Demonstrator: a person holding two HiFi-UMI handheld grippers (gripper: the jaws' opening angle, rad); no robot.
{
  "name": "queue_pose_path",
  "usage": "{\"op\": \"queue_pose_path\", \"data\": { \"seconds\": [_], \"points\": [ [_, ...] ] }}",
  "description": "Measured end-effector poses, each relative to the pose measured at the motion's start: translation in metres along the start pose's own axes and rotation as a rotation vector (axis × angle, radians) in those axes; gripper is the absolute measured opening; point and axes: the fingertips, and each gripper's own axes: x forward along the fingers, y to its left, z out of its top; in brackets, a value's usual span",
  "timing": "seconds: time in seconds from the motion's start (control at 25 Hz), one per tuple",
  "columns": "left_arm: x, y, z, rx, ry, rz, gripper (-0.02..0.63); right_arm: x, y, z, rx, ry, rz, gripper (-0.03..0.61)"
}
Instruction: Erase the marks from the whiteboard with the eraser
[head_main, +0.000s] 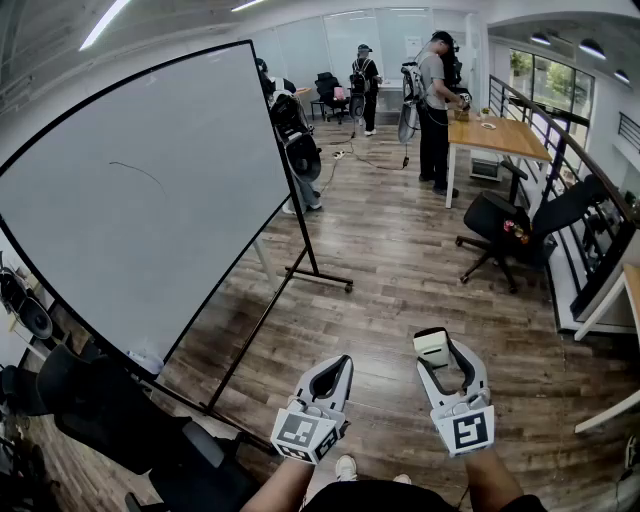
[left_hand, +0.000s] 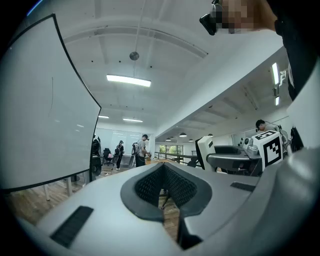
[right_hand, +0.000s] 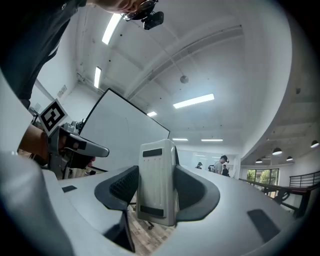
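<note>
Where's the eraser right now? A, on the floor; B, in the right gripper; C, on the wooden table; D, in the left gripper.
B: the eraser sits clamped between the jaws of the right gripper, while the left gripper is shut on nothing.

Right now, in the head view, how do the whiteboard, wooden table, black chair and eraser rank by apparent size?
1. whiteboard: far the largest.
2. black chair and wooden table: look about alike; the chair stands nearer, so I won't rank them.
3. eraser: smallest, though nearest the camera.
</note>
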Motion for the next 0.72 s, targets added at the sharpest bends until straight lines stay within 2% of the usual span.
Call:
{"op": "queue_pose_path", "data": {
  "seconds": [0.44,0.72],
  "points": [
    [-0.001,0.008,-0.007,-0.008,0.004,0.008,0.020,0.009,0.010,-0.005,0.046,0.005,-0.012,0.250],
    [-0.009,0.051,-0.001,-0.007,-0.011,0.027,0.020,0.048,0.029,0.010,0.159,-0.037,-0.010,0.253]
  ]
}}
